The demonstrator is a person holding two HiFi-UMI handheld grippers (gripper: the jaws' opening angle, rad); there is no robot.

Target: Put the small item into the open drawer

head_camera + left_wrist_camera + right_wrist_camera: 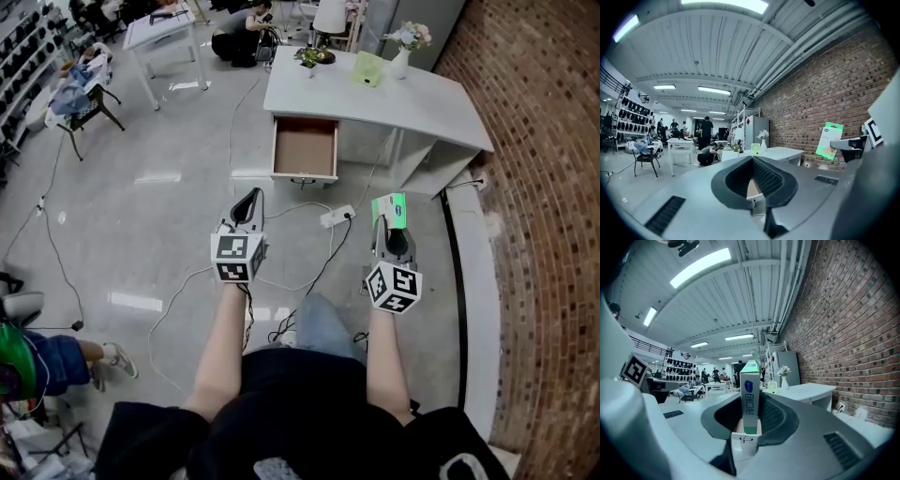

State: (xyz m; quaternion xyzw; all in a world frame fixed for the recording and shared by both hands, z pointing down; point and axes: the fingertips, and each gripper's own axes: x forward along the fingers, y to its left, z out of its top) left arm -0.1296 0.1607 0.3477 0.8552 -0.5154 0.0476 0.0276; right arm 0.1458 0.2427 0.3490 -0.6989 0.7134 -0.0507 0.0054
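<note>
The small item is a flat green-and-white package (390, 208). My right gripper (390, 223) is shut on it and holds it upright above the floor. In the right gripper view the package (750, 399) stands edge-on between the pads. The open drawer (304, 147), brown inside, juts from the front of the white desk (422, 105), well ahead of both grippers and slightly left of the right one. My left gripper (251, 199) is shut with nothing in it, and it points toward the drawer. From the left gripper view the package (829, 139) shows off to the right.
A power strip (337, 217) and loose cables lie on the floor between me and the desk. The desk top carries a vase of flowers (403, 52), a green object (369, 68) and a plant (312, 56). A brick wall (544, 187) runs along the right. Farther back left stand a chair (84, 98) and a white table (159, 33).
</note>
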